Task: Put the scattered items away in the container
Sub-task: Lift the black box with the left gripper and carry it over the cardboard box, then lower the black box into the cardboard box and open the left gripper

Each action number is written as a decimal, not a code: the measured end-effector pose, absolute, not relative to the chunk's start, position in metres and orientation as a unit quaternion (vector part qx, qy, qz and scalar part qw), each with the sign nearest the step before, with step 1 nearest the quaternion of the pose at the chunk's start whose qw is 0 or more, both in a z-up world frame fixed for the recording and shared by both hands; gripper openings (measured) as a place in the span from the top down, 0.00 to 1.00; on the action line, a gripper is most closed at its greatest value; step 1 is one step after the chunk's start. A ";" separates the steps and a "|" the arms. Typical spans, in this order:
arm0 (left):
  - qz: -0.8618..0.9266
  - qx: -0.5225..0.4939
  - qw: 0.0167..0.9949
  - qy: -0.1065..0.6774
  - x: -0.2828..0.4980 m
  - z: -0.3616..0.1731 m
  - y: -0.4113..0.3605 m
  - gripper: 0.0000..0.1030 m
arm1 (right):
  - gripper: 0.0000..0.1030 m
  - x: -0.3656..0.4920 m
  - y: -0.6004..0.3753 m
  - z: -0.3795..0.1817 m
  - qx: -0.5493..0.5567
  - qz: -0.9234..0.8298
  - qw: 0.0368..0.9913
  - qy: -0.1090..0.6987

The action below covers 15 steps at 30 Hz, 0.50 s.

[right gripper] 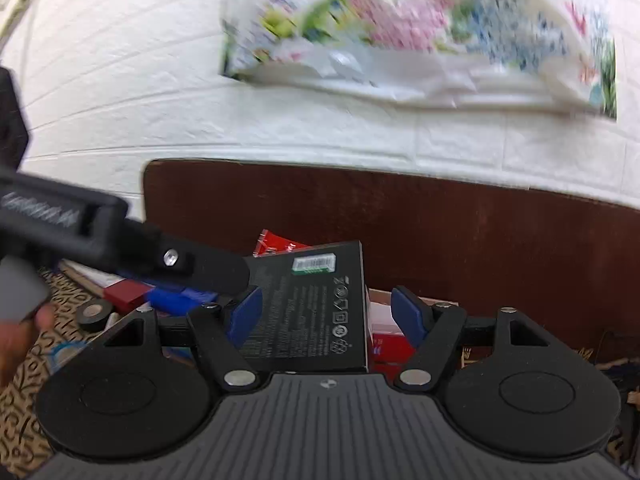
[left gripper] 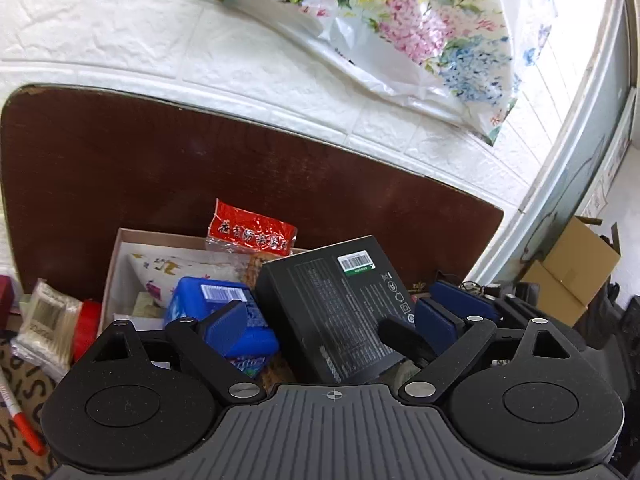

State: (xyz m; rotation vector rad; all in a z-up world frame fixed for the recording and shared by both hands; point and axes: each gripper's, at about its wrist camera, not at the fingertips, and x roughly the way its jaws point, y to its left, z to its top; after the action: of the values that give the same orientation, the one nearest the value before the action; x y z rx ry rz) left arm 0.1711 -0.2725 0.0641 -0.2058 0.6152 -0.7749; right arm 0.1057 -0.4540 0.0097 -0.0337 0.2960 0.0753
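A cardboard box (left gripper: 120, 240) holds a blue packet (left gripper: 192, 300), a red snack bag (left gripper: 250, 230) and a leaning black box (left gripper: 332, 300). My left gripper (left gripper: 332, 320) is open, its pads on either side of the black box and not pressing it. In the right wrist view my right gripper (right gripper: 326, 312) is open around the same black box (right gripper: 312, 312); the left gripper's finger (right gripper: 216, 270) reaches in from the left. The red bag (right gripper: 276, 246) pokes up behind.
A pack of cotton swabs (left gripper: 48, 320) and a red item (left gripper: 86, 328) lie left of the container on a patterned cloth (left gripper: 20, 384). A red pen (left gripper: 24, 420) lies there too. A tape roll (right gripper: 92, 314) and a red box (right gripper: 126, 296) sit at left. A brown board (left gripper: 200, 168) backs the table.
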 end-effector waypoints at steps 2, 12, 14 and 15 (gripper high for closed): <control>-0.377 -0.097 0.872 0.299 0.167 0.064 -0.271 0.07 | 0.25 0.093 -0.449 0.011 -0.039 0.039 0.988 0.145; -0.408 -0.027 0.857 0.312 0.140 0.046 -0.283 0.08 | 0.18 0.090 -0.426 -0.001 -0.136 0.026 0.973 0.187; -0.423 -0.018 0.847 0.320 0.141 0.041 -0.284 0.09 | 0.19 0.093 -0.426 -0.007 -0.140 0.031 0.970 0.198; -0.428 -0.018 0.845 0.321 0.141 0.039 -0.285 0.09 | 0.19 0.095 -0.425 -0.011 -0.144 0.032 0.968 0.203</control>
State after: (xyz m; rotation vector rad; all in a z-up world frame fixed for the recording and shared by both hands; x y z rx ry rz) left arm 0.1410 -0.2846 0.0387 -0.0378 0.6767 -0.9027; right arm 0.0949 -0.4253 -0.0111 -0.2905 0.4107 0.0645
